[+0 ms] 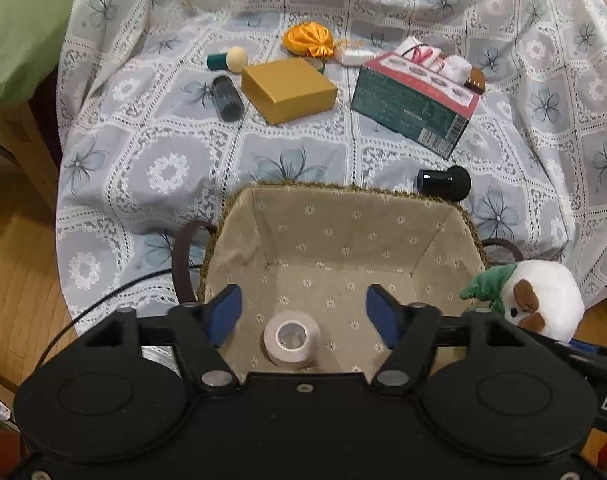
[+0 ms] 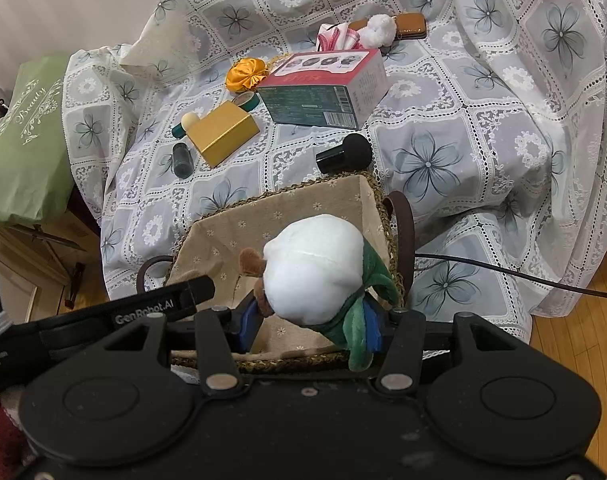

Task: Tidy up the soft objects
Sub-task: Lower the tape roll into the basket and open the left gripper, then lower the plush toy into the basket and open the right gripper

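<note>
While you are holding the plush toy (image 2: 313,270), clamped in the right hand-held gripper (image 2: 311,322), above the lined basket (image 2: 303,200), be lowering it beside the tape roll (image 1: 291,339), keeping the empty left hand-held gripper (image 1: 303,312), jaws apart, clear.

Lace-covered seat (image 1: 303,148) bearing lined basket (image 1: 345,216), gold box (image 1: 289,90), printed carton (image 1: 413,108), two small bottles.

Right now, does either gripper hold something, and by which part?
The right gripper holds the white plush toy by its green lower part. The left gripper holds nothing.
</note>
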A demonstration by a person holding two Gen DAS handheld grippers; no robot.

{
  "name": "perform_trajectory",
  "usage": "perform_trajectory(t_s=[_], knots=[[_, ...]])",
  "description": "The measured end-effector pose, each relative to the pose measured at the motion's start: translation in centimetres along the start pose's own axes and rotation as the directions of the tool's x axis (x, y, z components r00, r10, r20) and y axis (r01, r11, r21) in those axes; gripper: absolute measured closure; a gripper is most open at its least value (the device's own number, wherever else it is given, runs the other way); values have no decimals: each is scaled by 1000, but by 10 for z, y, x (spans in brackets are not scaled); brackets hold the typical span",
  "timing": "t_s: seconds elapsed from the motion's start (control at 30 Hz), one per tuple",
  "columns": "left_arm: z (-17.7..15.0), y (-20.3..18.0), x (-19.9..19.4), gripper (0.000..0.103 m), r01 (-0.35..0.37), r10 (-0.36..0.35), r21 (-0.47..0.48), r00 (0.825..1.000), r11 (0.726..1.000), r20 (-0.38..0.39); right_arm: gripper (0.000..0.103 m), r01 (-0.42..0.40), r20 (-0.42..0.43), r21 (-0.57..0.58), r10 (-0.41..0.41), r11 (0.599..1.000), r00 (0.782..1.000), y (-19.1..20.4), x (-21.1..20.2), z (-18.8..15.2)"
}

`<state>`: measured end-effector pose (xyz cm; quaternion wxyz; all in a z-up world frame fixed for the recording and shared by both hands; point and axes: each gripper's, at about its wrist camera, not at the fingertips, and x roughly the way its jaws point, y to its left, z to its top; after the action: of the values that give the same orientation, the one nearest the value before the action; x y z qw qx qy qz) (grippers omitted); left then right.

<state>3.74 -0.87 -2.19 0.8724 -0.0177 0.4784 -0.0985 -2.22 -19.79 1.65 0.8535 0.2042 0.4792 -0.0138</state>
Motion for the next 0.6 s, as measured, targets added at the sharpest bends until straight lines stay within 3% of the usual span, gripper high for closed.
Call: perform_trajectory(t_s=[0.6], knots=[[-2, 5, -2, 37, -32, 32, -24, 999, 999, 10, 47, -9, 2, -9, 9, 1000, 1000, 3, -1, -1]])
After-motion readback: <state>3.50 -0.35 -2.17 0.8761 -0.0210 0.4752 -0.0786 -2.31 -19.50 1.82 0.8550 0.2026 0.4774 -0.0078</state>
